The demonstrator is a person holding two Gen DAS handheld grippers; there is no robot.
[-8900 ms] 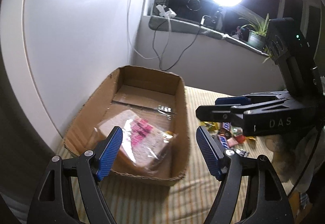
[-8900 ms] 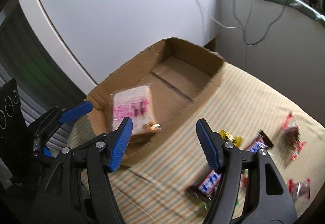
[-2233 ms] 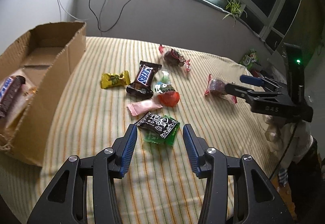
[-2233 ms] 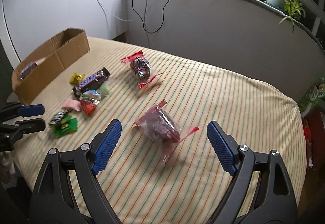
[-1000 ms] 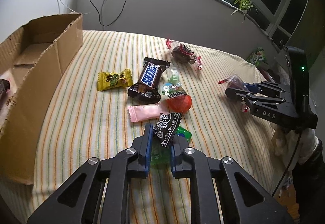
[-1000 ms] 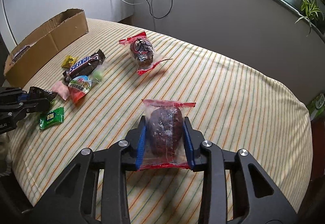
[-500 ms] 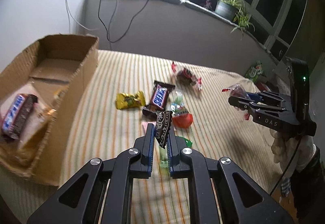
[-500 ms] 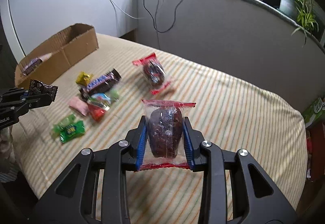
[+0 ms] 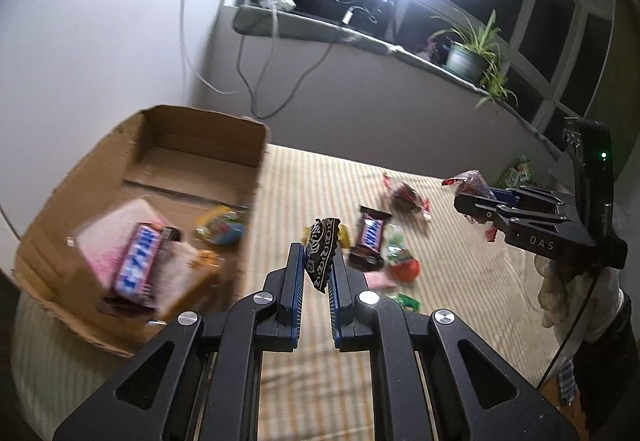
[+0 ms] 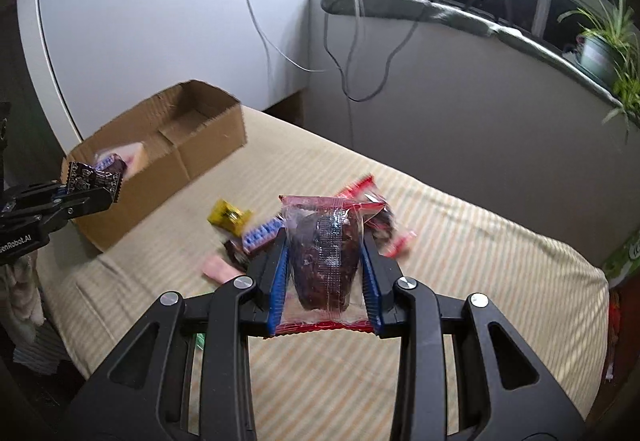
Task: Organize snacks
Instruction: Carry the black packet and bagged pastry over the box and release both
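Note:
My left gripper (image 9: 316, 261) is shut on a black patterned candy packet (image 9: 321, 253), held in the air just right of the open cardboard box (image 9: 256, 145). The box holds a Snickers bar (image 9: 138, 265), a pink bread pack (image 9: 108, 241) and a colourful egg candy (image 9: 220, 229). My right gripper (image 10: 324, 265) is shut on a clear red-edged pack with a dark cake (image 10: 324, 257), held above the striped bed. It also shows in the left wrist view (image 9: 472, 197). The box (image 10: 192, 157) lies at its far left.
Loose snacks lie on the striped cover (image 9: 460, 281): a Snickers (image 9: 370, 237), a red egg candy (image 9: 404, 265), a pink packet (image 9: 378, 281), a green packet (image 9: 406, 301), a red-wrapped cake (image 9: 406, 195), a yellow candy (image 10: 228, 219). A wall and a windowsill with cables stand behind.
Both grippers have swung left towards the box with their snacks held. The box now sits closer in both views.

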